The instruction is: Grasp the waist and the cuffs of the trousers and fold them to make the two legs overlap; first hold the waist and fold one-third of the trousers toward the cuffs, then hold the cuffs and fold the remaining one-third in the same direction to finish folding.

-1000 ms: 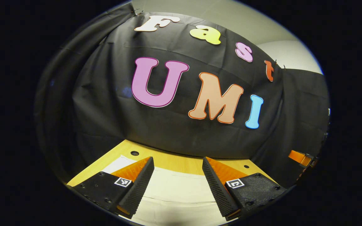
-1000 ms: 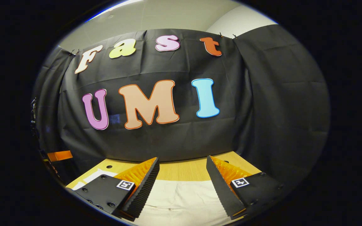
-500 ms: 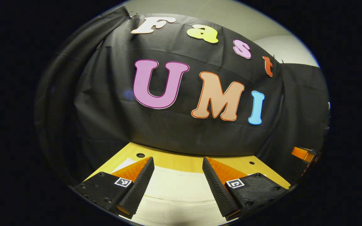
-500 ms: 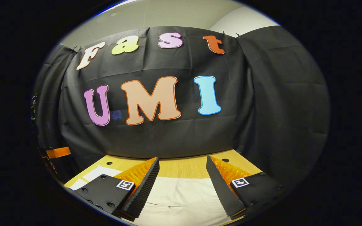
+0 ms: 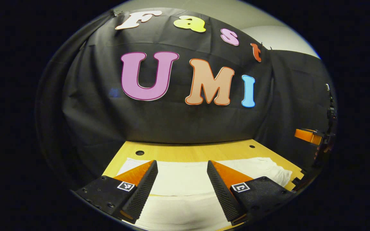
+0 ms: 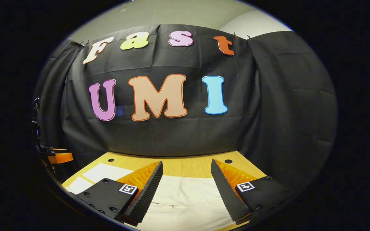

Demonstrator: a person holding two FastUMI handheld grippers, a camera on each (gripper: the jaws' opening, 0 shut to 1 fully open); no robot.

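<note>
Left hand-held gripper (image 5: pixel 181 179) hovers with its two fingers spread wide apart, pinching nothing. Beneath and ahead of it lie the cream trousers (image 5: pixel 178 178), spread flat across the wooden counter (image 5: pixel 188 152). The cloth runs from near the counter's left edge toward its right edge, where a crumpled end sits close to the rim. A crosswise seam or crease shows just below the fingertips; whether this end is waist or cuff cannot be told.

Farther right along the same trousers (image 6: pixel 185 192), the right hand-held gripper (image 6: pixel 186 189) also hangs over the cloth with its fingers spread apart and empty. Bare counter (image 6: pixel 185 166) shows beyond the cloth, up to the black booth wall. Another pale piece of fabric lies toward the counter's left corner in the right gripper view.

Neither gripper appears to touch the cloth yet, so the fold seems not begun. Risk from here: closing on only the top layer, or on unequal amounts at each end, would likely let the legs slide apart and skew the fold.
</note>
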